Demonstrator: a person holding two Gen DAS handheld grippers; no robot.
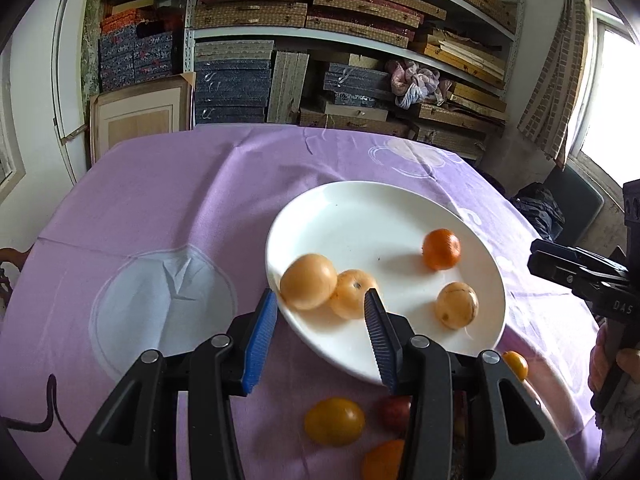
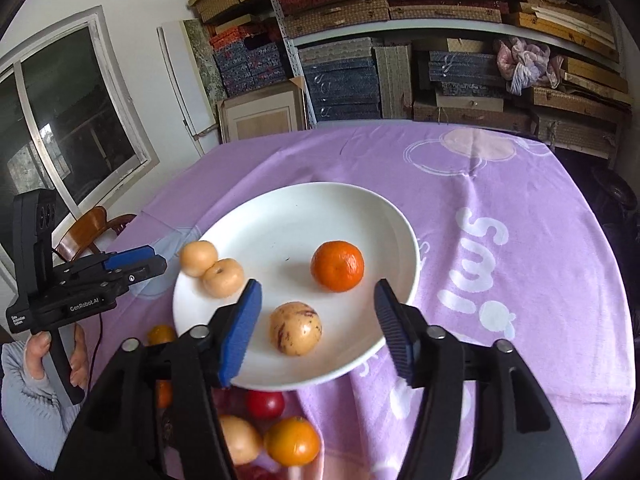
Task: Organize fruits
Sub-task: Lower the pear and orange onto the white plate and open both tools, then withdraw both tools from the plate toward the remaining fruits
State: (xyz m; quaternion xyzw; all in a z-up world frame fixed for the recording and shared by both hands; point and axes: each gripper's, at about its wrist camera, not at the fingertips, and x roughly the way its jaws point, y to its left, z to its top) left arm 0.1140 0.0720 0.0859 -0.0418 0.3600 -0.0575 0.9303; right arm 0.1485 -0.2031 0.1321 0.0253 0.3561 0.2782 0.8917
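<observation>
1. Currently 4 fruits sit on white plate point(image 2: 400, 240): orange mandarin point(image 2: 337, 266), speckled fruit point(image 2: 295, 328), two pale ones at left rim.
2. Right tongs point(image 2: 318, 320) spread, empty, straddling speckled fruit, prob. just released.
3. Left tongs point(image 1: 320, 312) part-open, empty, near pale pair.
4. More fruit waits on purple-clothed worktop point(image 2: 500, 184); box shelves behind.

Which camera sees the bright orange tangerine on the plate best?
The right wrist view: the tangerine sits large, sharp and unblocked between the fingers. The left wrist view shows it too, smaller and farther off on the white plate.
</observation>
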